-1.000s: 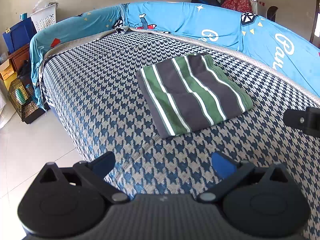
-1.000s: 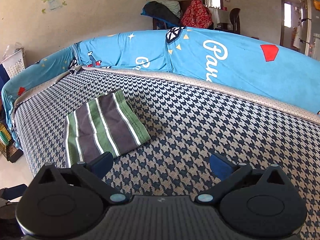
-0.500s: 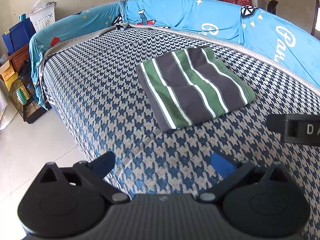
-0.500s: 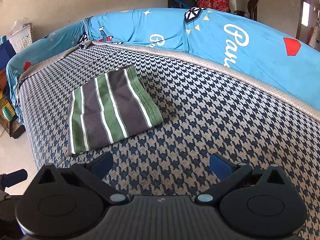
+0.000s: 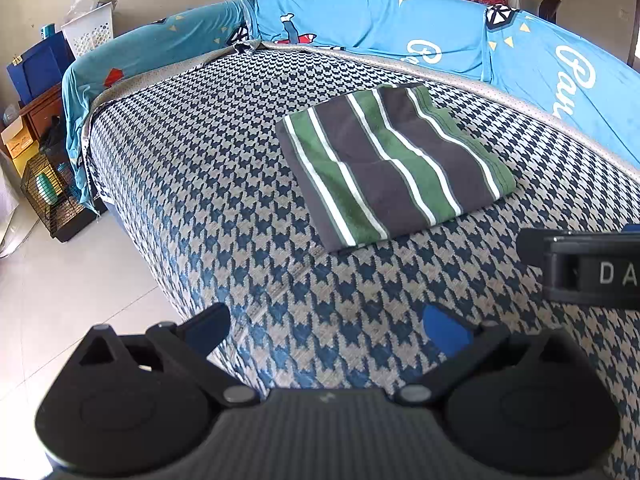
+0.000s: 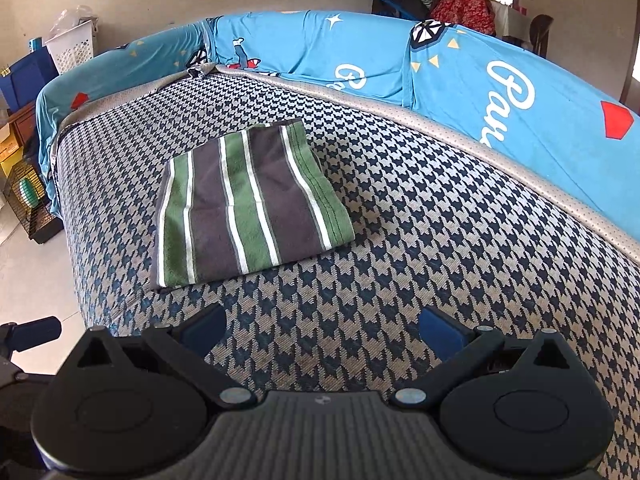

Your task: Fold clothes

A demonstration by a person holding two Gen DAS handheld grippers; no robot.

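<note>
Striped folded garment (image 6: 248, 204) beyond spread right gripper (image 6: 322, 330)

Left black two-finger gripper with blue pads (image 5: 326, 328) spread wide, empty; right black gripper (image 6: 322, 328) likewise, at its 3 o'clock.

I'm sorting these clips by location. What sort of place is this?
Most likely a lived-in room of a home. A folded striped garment lies on a houndstooth-covered sofa or bed with blue printed covers along its back; a white laundry basket and small wire cage stand nearby.
</note>
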